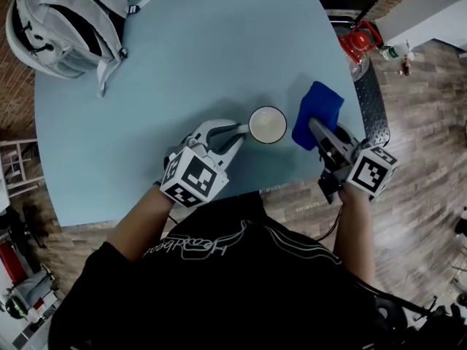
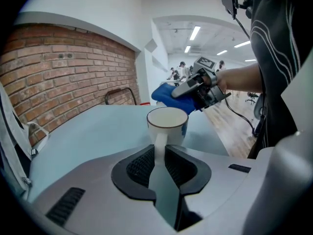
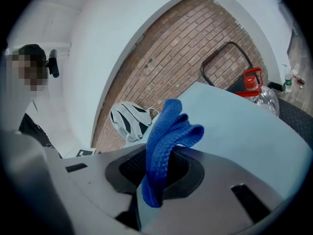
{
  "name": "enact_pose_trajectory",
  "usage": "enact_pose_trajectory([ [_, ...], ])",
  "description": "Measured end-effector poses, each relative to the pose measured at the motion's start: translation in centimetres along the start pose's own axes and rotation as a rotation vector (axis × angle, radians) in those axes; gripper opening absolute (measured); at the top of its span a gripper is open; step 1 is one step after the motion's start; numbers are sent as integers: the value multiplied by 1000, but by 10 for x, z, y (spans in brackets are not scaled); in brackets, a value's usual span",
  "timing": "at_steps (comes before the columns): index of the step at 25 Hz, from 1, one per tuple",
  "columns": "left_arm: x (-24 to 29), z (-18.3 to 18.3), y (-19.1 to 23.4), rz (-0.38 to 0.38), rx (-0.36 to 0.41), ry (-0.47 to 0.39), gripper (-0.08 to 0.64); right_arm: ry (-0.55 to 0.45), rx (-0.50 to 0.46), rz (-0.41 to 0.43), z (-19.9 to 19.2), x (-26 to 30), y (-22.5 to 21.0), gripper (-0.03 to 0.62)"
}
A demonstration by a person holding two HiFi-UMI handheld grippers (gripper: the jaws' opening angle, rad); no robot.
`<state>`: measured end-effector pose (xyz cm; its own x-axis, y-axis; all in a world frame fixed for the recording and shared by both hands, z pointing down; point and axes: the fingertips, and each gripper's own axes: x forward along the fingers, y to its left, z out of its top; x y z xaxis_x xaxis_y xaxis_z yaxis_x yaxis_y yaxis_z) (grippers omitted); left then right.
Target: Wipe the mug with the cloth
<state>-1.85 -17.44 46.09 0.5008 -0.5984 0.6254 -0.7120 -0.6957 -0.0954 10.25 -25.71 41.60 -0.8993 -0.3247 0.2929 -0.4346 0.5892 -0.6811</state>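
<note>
A white mug (image 1: pixel 268 125) stands upright on the light blue table (image 1: pixel 182 71), its inside empty. My left gripper (image 1: pixel 238 130) is shut on the mug's handle (image 2: pixel 159 142), which runs between the black pads. The mug (image 2: pixel 167 125) stands just ahead of those jaws. A folded blue cloth (image 1: pixel 317 113) is pinched in my right gripper (image 1: pixel 315 127), just right of the mug and apart from it. In the right gripper view the cloth (image 3: pixel 166 146) sticks up out of the shut jaws. From the left gripper view, the cloth (image 2: pixel 172 96) hangs behind the mug.
A grey and white backpack (image 1: pixel 62 20) lies at the table's far left corner. A red object (image 1: pixel 360 39) and a black cart stand off the table's right edge. Brick wall and wooden floor surround the table.
</note>
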Motion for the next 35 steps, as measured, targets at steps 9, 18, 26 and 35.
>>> enact_pose_trajectory([
  [9, 4, 2, 15, 31, -10, 4, 71, 69, -101, 161, 21, 16, 24, 60],
  [18, 8, 3, 23, 13, 48, -3, 72, 211, -159, 277, 10, 42, 31, 61],
  [26, 10, 6, 21, -1, 57, -13, 72, 307, -200, 281, -2, 52, 18, 60],
  [35, 11, 7, 26, 2, 74, -14, 72, 418, -238, 206, -22, 75, -5, 60],
])
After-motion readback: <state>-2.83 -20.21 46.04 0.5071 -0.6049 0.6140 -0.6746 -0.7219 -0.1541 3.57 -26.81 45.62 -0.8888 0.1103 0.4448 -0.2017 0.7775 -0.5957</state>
